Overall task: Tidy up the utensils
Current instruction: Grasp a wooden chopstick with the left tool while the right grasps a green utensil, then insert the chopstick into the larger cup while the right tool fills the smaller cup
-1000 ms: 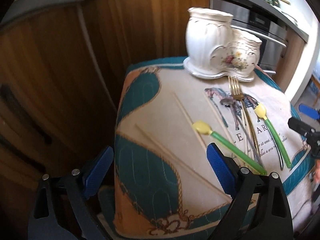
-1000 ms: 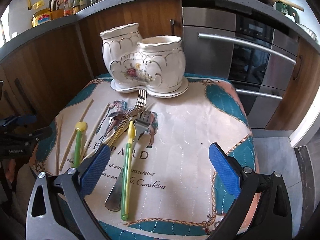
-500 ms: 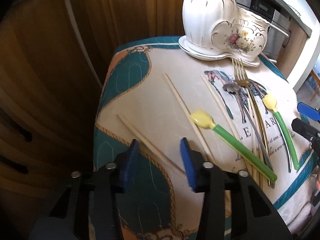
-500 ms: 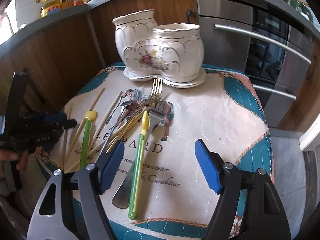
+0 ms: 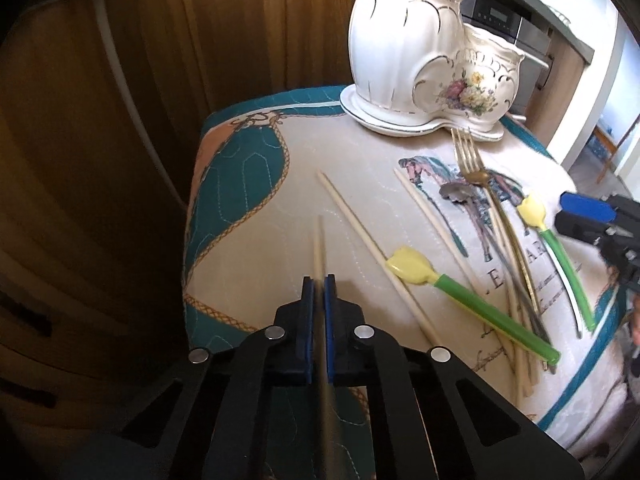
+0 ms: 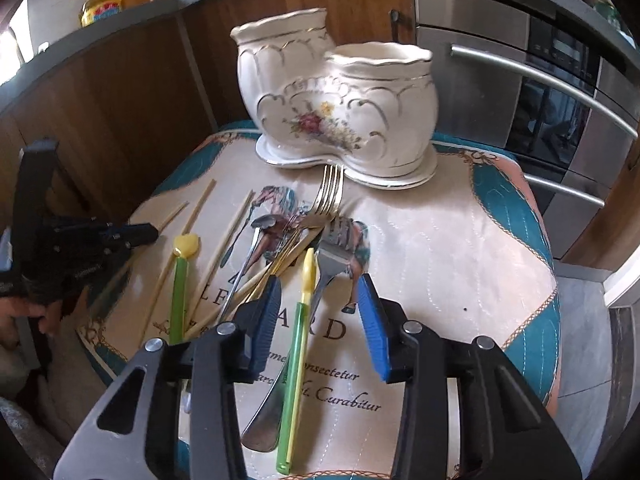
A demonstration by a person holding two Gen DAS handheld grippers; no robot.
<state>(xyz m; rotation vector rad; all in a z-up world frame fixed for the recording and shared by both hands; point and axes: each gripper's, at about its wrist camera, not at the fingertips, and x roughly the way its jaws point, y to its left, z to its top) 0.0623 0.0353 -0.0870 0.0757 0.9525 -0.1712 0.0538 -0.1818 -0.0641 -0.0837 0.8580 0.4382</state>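
Observation:
My left gripper (image 5: 319,280) is shut on a pale wooden chopstick (image 5: 319,244) at the left side of the quilted mat (image 5: 280,216); its tip points forward. It also shows in the right wrist view (image 6: 150,232). My right gripper (image 6: 316,300) is open, its jaws either side of a green-handled utensil with a yellow tip (image 6: 298,344) and a steel fork (image 6: 332,256). More chopsticks (image 5: 360,236), a gold fork (image 5: 468,156), a small spoon (image 5: 456,194) and a second green utensil (image 5: 472,304) lie on the mat. A white ceramic double holder (image 6: 340,104) stands at the back.
Wooden cabinet doors (image 5: 120,120) stand close to the left of the mat. A steel oven (image 6: 540,80) with bar handles is behind to the right. Bottles and jars (image 6: 100,4) sit on the counter above.
My left gripper closed on the leftmost chopstick and lifted it. My right gripper moved forward and lower over the green utensil and steel fork, its jaws narrowing.

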